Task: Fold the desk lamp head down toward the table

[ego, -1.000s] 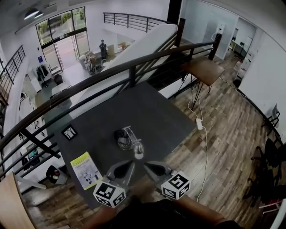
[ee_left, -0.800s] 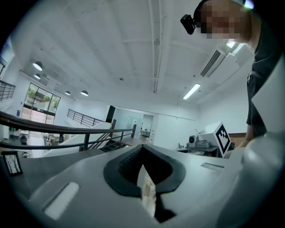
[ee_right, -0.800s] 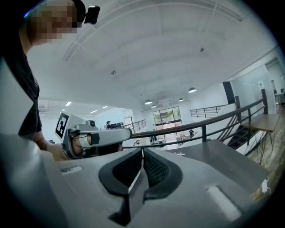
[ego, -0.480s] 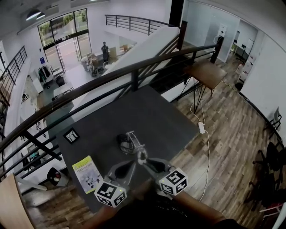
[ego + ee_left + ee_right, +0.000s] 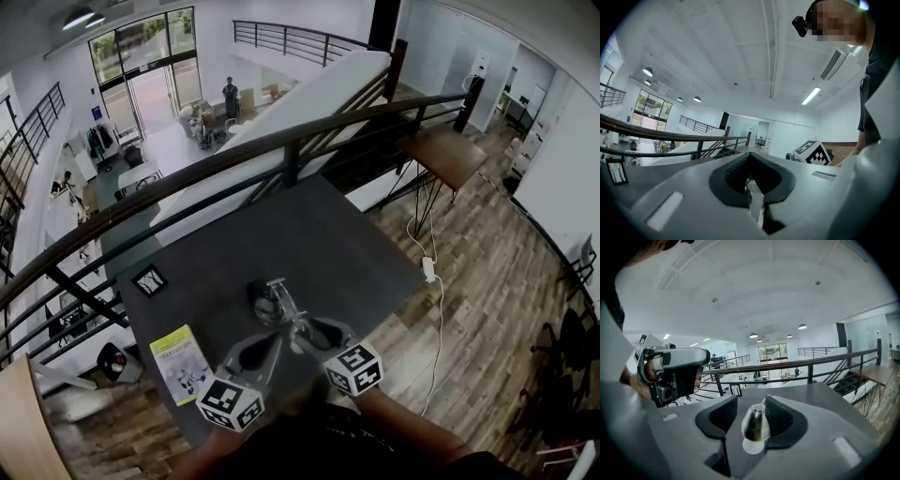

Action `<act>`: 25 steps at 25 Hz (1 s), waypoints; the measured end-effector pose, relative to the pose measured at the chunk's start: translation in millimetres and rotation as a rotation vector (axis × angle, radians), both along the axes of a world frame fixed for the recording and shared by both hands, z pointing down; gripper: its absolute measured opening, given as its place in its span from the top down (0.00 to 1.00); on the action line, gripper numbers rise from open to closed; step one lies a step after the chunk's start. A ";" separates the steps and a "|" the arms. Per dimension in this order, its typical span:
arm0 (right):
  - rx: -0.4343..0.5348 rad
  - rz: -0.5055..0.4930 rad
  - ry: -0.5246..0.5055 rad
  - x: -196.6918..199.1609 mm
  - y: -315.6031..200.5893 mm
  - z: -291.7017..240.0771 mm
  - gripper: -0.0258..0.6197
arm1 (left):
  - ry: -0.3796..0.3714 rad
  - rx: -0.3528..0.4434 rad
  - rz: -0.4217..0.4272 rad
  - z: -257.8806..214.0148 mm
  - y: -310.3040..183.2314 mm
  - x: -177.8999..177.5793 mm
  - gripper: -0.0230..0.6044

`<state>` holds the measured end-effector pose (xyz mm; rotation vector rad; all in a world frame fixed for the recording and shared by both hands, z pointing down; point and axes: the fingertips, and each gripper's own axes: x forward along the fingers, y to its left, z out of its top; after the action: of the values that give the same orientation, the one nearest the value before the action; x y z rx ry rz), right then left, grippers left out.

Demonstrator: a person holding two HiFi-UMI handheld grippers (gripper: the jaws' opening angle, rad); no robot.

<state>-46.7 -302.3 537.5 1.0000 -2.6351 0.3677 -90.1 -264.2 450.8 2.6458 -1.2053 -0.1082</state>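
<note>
Dark grey counter (image 5: 356, 253) beneath both grippers, with a black railing (image 5: 281, 150) along its far edge, well beyond the jaws. Left of the left gripper (image 5: 749, 158), flat on the counter, a yellow-green leaflet (image 5: 178, 361); farther ahead and left of it, a small black-framed card (image 5: 148, 278). Off to the right of the right gripper (image 5: 751, 401), down on the wooden floor (image 5: 487, 281), a white power strip (image 5: 428, 269) with a white cable (image 5: 435, 328) trailing back, and far ahead on that side a brown side table (image 5: 448, 155).

Just ahead of both grippers, the desk lamp (image 5: 274, 302) on the counter: dark round base (image 5: 261, 292) farthest from the jaws, thin metal arm (image 5: 281, 305) leaning back toward them. Chrome lamp head (image 5: 755, 423) between the right gripper's jaws, narrow end away, wide end toward the gripper's body, close against the right pad (image 5: 782, 417), apart from the left pad (image 5: 716, 420) by a clear gap. Right gripper wide, set round the lamp head, not closed on it.

Left gripper just left of the right one, pointed up toward the white ceiling (image 5: 740, 56), narrow, tips together, with only a pale sliver low between its pads, too unclear to name. From the right gripper, the left gripper up and to the left, gripped by a hand (image 5: 629, 379). In the head view, lamp head just right of the left gripper's tips; touching or apart, impossible to tell.
</note>
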 end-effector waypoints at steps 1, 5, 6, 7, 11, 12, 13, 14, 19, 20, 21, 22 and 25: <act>-0.006 0.000 0.003 -0.6 -2.9 2.1 0.68 | 0.001 -0.004 -0.001 1.6 -1.9 0.1 0.96; -0.033 -0.014 0.014 -4.9 -10.4 9.7 0.66 | 0.002 -0.021 -0.012 6.1 -10.0 -1.3 0.96; -0.042 -0.017 0.017 -5.6 -11.4 12.1 0.65 | 0.003 -0.026 -0.015 7.1 -11.7 -1.6 0.96; -0.050 -0.018 0.020 -6.0 -12.2 14.5 0.64 | 0.004 -0.031 -0.016 8.1 -12.8 -1.7 0.96; -0.072 -0.025 0.039 -8.4 -13.8 22.0 0.64 | 0.001 -0.046 -0.017 12.7 -14.6 -1.5 0.96; -0.079 -0.029 0.045 -9.0 -13.6 24.3 0.64 | 0.001 -0.049 -0.018 13.5 -15.1 -1.9 0.96; -0.085 -0.031 0.050 -9.3 -13.3 26.5 0.64 | 0.001 -0.051 -0.020 13.9 -15.8 -2.3 0.96; -0.090 -0.032 0.054 -9.2 -12.9 28.4 0.64 | 0.001 -0.052 -0.021 14.1 -16.4 -2.9 0.96; -0.103 -0.031 0.101 -2.7 -8.3 42.6 0.65 | 0.006 -0.063 -0.027 16.4 -15.3 -2.9 0.96; -0.103 -0.033 0.111 -1.5 -7.3 46.4 0.65 | 0.007 -0.065 -0.028 17.0 -14.6 -2.5 0.96; -0.103 -0.034 0.117 -1.0 -6.5 49.8 0.65 | 0.008 -0.065 -0.029 17.7 -14.1 -2.5 0.96; -0.106 -0.036 0.121 -1.3 -6.0 52.6 0.66 | 0.008 -0.066 -0.029 18.4 -13.9 -2.8 0.96; -0.106 -0.040 0.127 -5.5 -4.1 53.2 0.66 | 0.007 -0.067 -0.029 19.1 -13.1 -4.2 0.96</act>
<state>-52.2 -306.4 590.7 0.9049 -2.4908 0.4157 -94.4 -277.3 469.9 2.5687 -1.2233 -0.0806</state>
